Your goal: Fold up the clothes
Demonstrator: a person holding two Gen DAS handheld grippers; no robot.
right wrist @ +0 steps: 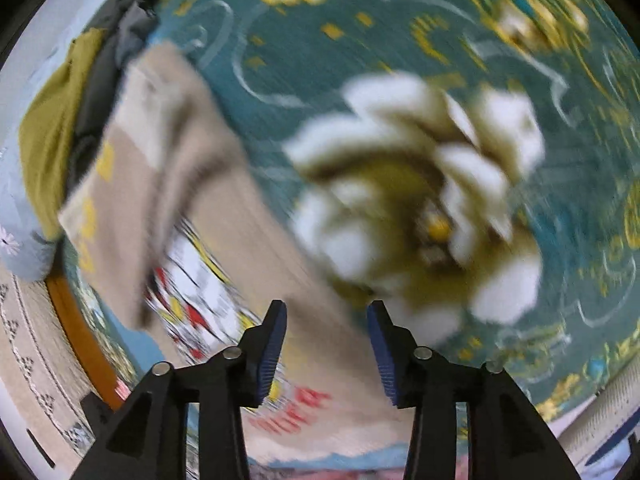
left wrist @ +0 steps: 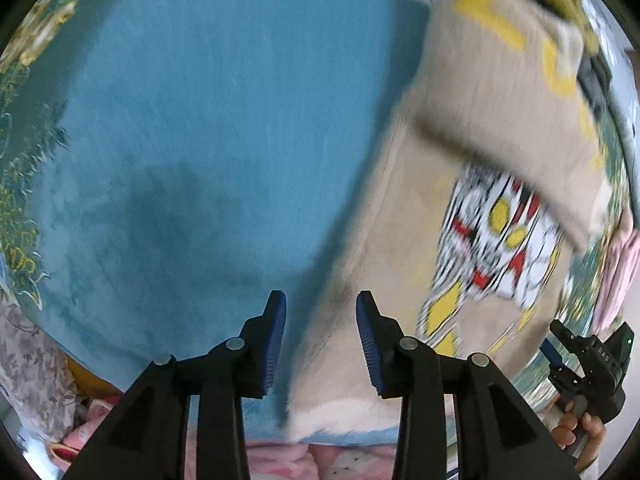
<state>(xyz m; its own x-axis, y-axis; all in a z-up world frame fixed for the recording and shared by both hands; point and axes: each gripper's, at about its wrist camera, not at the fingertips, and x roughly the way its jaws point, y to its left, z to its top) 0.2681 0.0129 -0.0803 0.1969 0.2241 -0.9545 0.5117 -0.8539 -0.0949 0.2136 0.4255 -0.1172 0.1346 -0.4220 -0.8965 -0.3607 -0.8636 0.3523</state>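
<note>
Both grippers hovering spread and holding nothing over a beige sweater on a teal blanket.

Left gripper [left wrist: 321, 344] is sitting jaws apart above the sweater's [left wrist: 384, 240] left edge; right gripper [right wrist: 327, 354] is gaping over its hem. The cartoon-print sweater is lying flat on the blanket [left wrist: 180, 120], one sleeve [left wrist: 508, 92] folded across the chest. Frames are motion-blurred.

On the black body of your right gripper [left wrist: 588, 364], at the lower right of the left wrist view, you can make out small pale letters, seemingly "BAS". The red lettering below the cartoon print on the beige garment [right wrist: 224, 220] is too blurred to read.
</note>
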